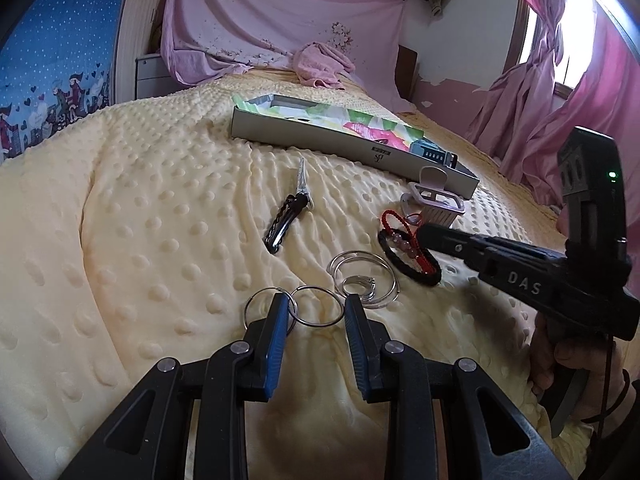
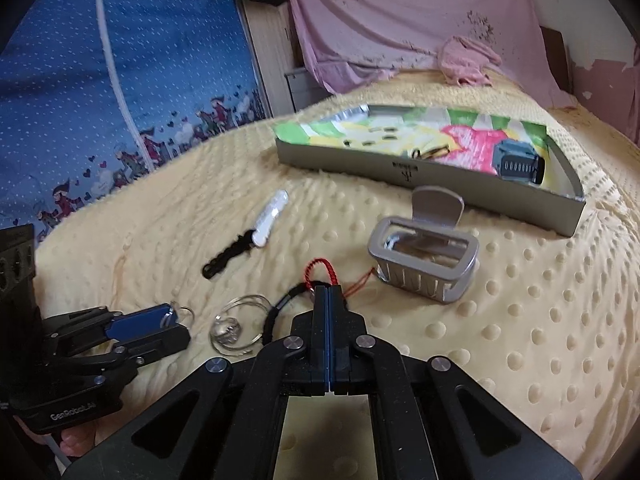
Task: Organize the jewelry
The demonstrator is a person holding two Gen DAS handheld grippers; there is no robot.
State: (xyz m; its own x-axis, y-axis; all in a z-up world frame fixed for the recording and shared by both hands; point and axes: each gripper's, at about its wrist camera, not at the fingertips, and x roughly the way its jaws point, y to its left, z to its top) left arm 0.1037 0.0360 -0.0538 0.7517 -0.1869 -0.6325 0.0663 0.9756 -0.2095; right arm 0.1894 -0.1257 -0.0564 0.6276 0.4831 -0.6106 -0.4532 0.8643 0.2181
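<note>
The right tool (image 2: 329, 294) is closed completely at the red cord bracelet (image 2: 320, 274), just where it crosses the black braided bracelet (image 1: 412, 264) on the bed (image 1: 140, 200). Whether one or both are pinched cannot be told, as the tips hide the contact. The lift should be made slowly, so nothing is dragged. The grey tray (image 2: 432, 178) is seen beyond the tips. The left tool (image 1: 316, 312) is partly open around a metal ring (image 1: 316, 311); no grip is seen.

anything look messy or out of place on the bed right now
Yes. The red cord bracelet lies tangled across the black braided bracelet instead of apart. Most pieces, like the key rings and hair clip, lie loose on the blanket, outside the tray.
</note>
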